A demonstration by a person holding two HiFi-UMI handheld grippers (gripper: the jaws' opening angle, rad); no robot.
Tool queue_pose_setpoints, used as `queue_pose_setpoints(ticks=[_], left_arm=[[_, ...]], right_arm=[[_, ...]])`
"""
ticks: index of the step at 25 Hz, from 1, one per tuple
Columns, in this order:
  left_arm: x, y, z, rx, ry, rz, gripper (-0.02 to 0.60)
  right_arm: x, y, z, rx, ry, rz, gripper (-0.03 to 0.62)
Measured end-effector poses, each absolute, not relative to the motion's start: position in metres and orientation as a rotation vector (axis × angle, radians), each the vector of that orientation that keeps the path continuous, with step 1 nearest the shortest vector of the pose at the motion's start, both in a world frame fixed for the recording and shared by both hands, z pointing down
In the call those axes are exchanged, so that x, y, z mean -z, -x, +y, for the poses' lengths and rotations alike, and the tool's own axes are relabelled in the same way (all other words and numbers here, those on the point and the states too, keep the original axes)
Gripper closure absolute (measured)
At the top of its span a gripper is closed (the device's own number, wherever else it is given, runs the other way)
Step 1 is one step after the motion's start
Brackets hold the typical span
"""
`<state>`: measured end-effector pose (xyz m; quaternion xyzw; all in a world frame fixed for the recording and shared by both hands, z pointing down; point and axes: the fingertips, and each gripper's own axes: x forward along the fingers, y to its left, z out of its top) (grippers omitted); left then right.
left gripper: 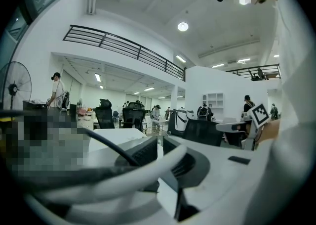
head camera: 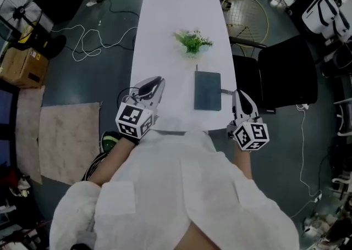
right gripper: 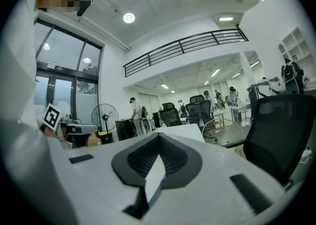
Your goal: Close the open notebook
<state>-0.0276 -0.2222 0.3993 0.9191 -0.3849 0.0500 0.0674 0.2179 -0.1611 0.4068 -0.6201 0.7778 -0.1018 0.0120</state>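
The notebook [head camera: 207, 90] lies closed on the white table [head camera: 176, 12], its dark teal cover up, near the front right corner. My left gripper [head camera: 159, 81] hovers over the table's front left part, to the left of the notebook, its jaws together and nothing between them. My right gripper [head camera: 237, 94] is just off the table's right edge beside the notebook, shut and empty. Both gripper views look level across the room, over the table. In the left gripper view the left gripper [left gripper: 159, 142] has a dark cable across it. In the right gripper view the right gripper [right gripper: 159, 137] has its pads meeting.
A small green plant [head camera: 192, 41] stands mid-table beyond the notebook. A black office chair [head camera: 286, 76] sits close on the right, with a round wire basket [head camera: 247, 15] behind it. Cables, a fan [head camera: 22, 10], a cardboard box [head camera: 22, 65] and a mat [head camera: 69, 139] are on the floor at left.
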Motion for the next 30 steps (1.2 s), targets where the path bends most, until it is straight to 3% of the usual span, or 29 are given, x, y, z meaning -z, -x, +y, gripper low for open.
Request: queue_pose_setpoints(ticks=[30], left_arm=[[-0.404,0.039,-0.212,-0.177,-2.728,-1.171,0.548]], right_arm=[[-0.436,-0.201,-0.152,0.364,1.973,2.624,0.592]])
